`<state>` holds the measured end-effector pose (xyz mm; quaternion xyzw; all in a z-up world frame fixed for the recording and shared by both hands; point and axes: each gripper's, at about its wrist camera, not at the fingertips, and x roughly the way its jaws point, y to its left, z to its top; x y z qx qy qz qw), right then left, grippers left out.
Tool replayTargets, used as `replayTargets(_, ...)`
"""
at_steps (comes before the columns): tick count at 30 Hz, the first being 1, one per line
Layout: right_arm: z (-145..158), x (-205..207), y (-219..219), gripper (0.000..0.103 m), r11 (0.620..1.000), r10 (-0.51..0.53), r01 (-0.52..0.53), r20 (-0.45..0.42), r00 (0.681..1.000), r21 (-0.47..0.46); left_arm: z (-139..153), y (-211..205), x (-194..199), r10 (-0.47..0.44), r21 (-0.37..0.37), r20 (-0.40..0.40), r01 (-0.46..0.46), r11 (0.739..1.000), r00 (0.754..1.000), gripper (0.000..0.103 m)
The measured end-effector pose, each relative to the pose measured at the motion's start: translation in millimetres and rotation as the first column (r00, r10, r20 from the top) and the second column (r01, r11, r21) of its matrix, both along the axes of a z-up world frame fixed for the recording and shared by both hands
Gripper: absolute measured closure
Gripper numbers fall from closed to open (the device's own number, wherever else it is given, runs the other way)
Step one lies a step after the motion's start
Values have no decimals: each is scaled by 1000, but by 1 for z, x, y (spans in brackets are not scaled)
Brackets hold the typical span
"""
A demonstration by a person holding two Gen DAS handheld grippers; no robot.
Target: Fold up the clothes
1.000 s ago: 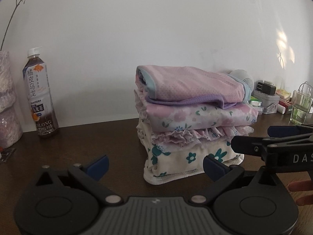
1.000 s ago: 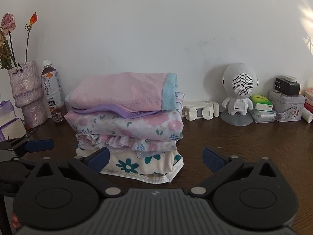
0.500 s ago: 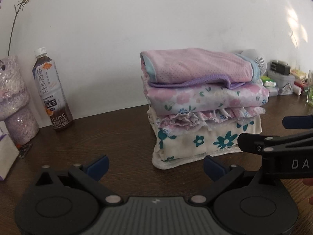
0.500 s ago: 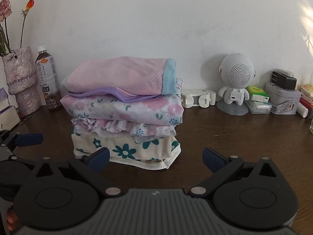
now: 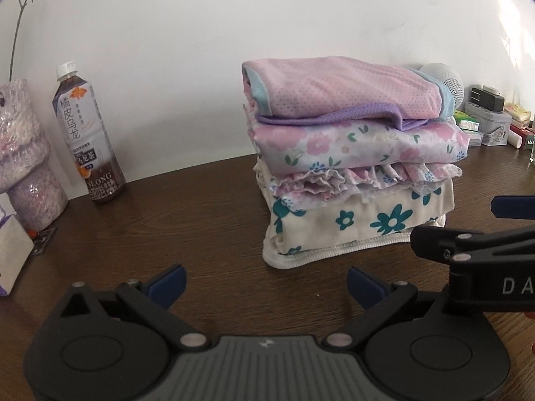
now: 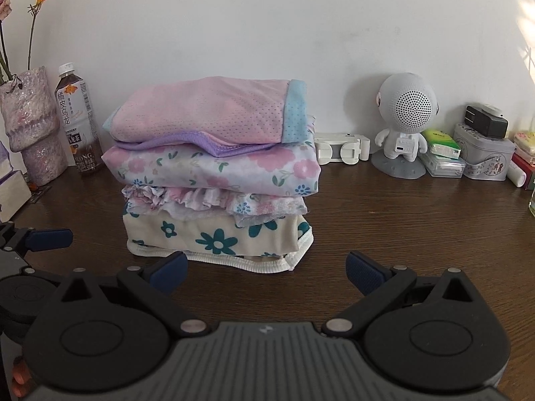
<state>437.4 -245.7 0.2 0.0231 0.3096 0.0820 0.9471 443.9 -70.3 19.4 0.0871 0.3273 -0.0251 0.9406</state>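
Stack: your folded clothes (image 6: pixel 217 180) sat ahead of both jaws, long axis crosswise.
Nearer: right gripper (image 6: pixel 265 272) (stack centred).
Jaws: left gripper (image 5: pixel 265 282) and right gaped wide, holding nothing.

Speaker (image 5: pixel 446 78) peeks out, mostly hidden behind the clothes stack (image 5: pixel 351 153); right tool (image 5: pixel 501 234) runs off the frame edge; glass (image 6: pixel 531 204) cut off; bottle (image 6: pixel 78 120) small print unreadable.
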Motion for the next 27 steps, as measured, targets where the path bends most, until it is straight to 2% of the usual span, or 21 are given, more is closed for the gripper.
replayTargets(13,2,-3,2,0,1000,-1,1,2,1000,-30,2,-13,-8,-12,27,30,12,1000,999,0)
replayTargets(27,21,-48,-3,0,999,2,-2,19,1000,-37,15,-27,-49,-36,40,57,33,999,998,0)
